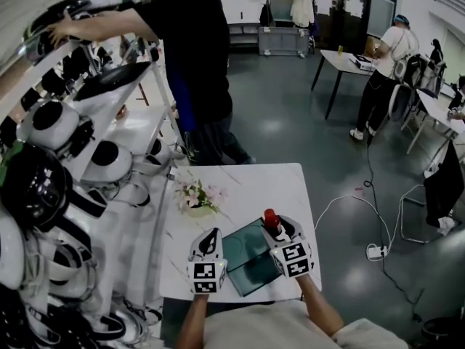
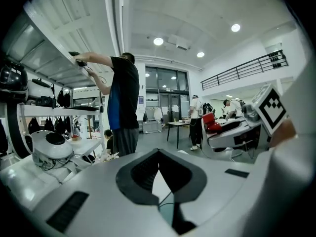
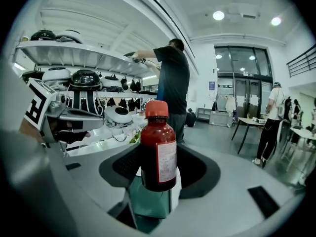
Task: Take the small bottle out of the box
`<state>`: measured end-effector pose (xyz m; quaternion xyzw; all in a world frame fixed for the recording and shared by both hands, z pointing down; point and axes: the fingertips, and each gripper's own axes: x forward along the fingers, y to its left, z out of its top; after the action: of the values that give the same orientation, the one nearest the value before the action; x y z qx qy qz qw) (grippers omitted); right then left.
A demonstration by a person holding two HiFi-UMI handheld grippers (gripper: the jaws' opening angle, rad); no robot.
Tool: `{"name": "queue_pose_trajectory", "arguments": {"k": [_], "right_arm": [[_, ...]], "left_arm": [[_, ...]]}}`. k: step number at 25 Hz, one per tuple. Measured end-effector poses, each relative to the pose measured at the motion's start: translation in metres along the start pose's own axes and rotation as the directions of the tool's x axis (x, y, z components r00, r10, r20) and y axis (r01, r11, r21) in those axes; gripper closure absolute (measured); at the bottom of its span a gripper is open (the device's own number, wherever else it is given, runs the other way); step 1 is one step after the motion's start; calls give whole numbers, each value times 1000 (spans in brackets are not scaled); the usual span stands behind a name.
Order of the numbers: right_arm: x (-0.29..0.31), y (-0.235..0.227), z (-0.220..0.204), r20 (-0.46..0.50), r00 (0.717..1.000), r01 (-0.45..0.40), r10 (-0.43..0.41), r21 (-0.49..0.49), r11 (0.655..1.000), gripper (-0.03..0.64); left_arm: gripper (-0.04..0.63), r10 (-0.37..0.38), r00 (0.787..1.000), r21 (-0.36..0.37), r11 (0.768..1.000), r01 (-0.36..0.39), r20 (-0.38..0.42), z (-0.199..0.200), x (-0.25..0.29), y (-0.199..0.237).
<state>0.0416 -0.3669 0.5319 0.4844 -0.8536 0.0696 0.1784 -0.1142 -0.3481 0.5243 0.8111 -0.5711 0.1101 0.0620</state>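
Note:
My right gripper (image 1: 275, 228) is shut on the small bottle (image 1: 271, 219), which is dark red with a red cap. In the right gripper view the bottle (image 3: 158, 152) stands upright between the pads, above the teal box (image 3: 150, 201). The box (image 1: 251, 264) lies open on the white table (image 1: 247, 187), near its front edge and between the two grippers. Left of the box, my left gripper (image 1: 211, 235) hovers with its tips together and nothing in them (image 2: 158, 154). The left gripper view also catches the bottle's red cap (image 2: 208, 118) off to the right.
A small bunch of pale flowers (image 1: 195, 195) sits on the table behind the left gripper. Shelves of helmets and white robot parts (image 1: 58, 158) run along the left. A person in black (image 1: 192, 64) reaches to the shelf beyond the table. A cable and power strip (image 1: 376, 251) lie on the floor to the right.

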Motion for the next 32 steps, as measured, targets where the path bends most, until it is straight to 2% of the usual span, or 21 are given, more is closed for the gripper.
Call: {"name": "queue_pose_trajectory", "arguments": {"k": [11,32], "right_arm": [[-5,-13,20,55,998,33,-33,-12,999,380],[-10,-17,19,59,997,47,-46,-14,999,380]], "left_arm": [[577,-1,998,35,999,-1,58,25,13,3],[577,-17,998,37,999,15,57,25,15,-6]]}}
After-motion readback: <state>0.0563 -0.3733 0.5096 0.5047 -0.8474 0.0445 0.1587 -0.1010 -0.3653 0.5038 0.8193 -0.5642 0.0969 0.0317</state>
